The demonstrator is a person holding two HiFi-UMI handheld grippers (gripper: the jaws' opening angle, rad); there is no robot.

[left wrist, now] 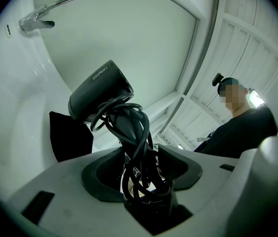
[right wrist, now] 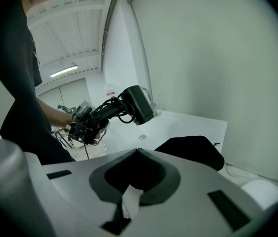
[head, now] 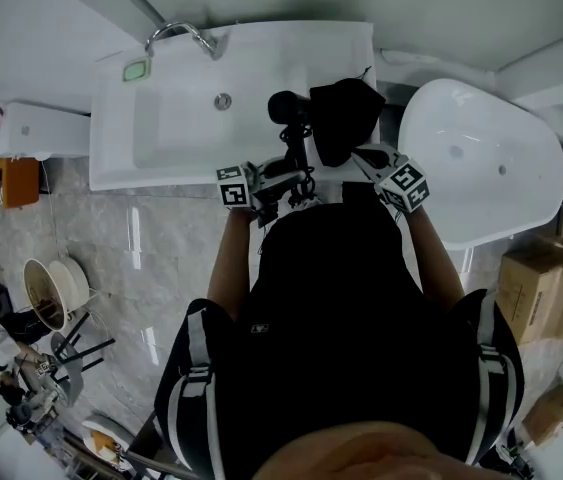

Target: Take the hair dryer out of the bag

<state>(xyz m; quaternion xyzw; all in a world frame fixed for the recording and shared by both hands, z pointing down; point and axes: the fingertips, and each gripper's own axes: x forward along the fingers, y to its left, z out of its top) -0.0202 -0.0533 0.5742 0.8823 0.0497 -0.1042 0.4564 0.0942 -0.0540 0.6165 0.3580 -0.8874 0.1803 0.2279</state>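
**Dryer out of bag, held left**

Left tongs (left wrist: 141,154) clamp the cord-wrapped handle of the hair dryer (left wrist: 99,90), raised above the sink (head: 181,118). Right tongs (right wrist: 138,152) pressed together, nothing seen between. Black bag (right wrist: 193,152) just beyond them.

The hair dryer (head: 286,108) is over the sink (head: 161,138), the bag (head: 346,118) just right of it.

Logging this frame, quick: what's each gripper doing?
Left gripper: closed on the hair dryer.
Right gripper: closed, holding nothing.
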